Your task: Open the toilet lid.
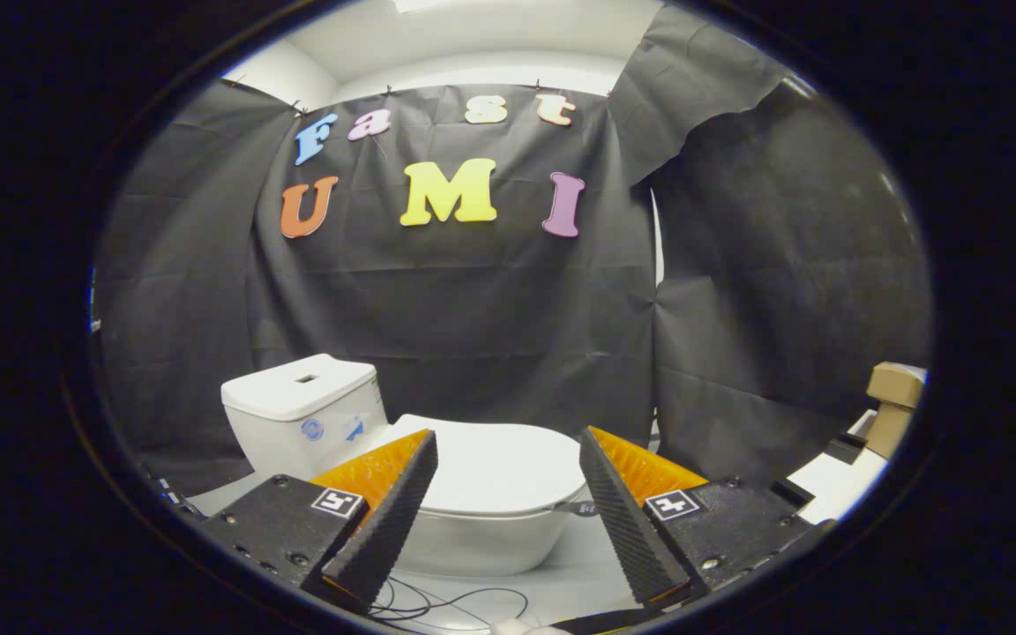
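Note:
A white toilet stands on a white floor ahead of my gripper [508, 459]. Its lid [499, 467] lies flat and closed over the bowl [473, 542], and the tank [301, 410] rises behind it to the left. A small dark tab [580, 507] sticks out from the lid's rim on the right. My fingers are spread wide and open, with the lid seen between them and a little beyond the tips. Nothing is held.
Black cloth walls close in behind and to the right of the toilet. Thin black cables [437, 604] lie on the floor just below the bowl. Cardboard boxes [892, 406] sit at the far right on a white surface.

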Available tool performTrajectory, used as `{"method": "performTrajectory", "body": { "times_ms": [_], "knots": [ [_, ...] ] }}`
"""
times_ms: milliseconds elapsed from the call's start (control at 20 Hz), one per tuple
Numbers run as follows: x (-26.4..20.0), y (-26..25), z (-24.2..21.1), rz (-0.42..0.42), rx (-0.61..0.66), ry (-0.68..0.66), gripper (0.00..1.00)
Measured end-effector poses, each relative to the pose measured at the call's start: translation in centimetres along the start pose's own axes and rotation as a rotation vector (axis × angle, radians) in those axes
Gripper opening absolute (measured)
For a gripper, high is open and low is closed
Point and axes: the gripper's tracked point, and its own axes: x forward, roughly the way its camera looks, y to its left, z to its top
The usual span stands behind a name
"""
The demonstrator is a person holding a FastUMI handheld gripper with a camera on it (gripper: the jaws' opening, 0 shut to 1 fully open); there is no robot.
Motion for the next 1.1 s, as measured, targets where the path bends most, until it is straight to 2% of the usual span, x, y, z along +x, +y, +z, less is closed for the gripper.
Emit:
{"method": "performTrajectory", "body": {
  "times_ms": [600,850,1100],
  "knots": [
    [2.2,-1.0,1.1,0.013,0.001,-0.012,1.00],
    [5.8,-3.5,2.3,0.008,0.025,-0.004,1.00],
    [10.2,-6.1,2.6,0.040,0.068,0.043,1.00]
  ]
}}
